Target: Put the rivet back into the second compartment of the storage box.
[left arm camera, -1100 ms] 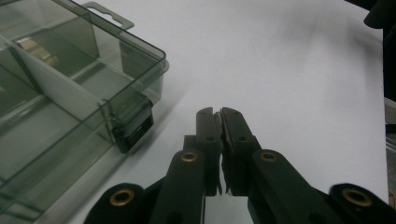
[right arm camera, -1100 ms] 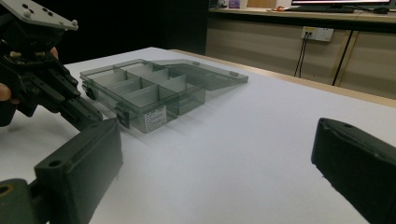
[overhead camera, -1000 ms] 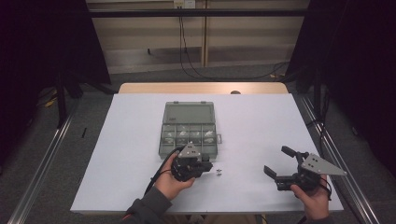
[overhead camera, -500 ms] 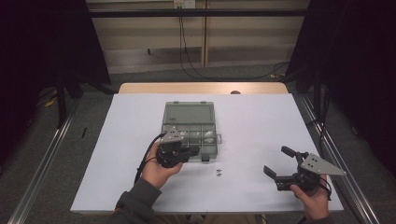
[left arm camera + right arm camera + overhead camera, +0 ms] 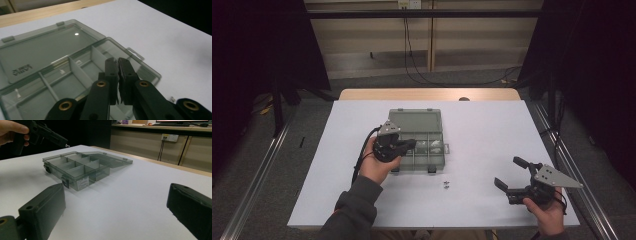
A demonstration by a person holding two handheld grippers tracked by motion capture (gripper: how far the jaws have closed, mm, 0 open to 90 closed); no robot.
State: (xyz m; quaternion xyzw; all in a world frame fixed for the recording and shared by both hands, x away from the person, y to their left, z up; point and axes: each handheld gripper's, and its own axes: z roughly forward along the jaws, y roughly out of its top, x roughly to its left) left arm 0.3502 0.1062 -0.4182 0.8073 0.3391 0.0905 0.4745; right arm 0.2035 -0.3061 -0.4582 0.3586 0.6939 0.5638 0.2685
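Note:
A clear grey compartment box lies open mid-table, its lid folded flat behind it. My left gripper hovers over the box's left compartments with its jaws pressed together. In the left gripper view the gripper points at the box and its dividers. In the right gripper view a tiny pale screw sticks out at the left gripper's tip. My right gripper rests at the near right of the table, open and holding nothing.
Two small screws lie loose on the white table just in front of the box. Some compartments hold small pale parts. A wooden strip edges the table's far side, and dark curtains stand at both sides.
My left gripper has lifted from beside the loose screws and moved left and away, over the box. The right gripper has stayed where it was.

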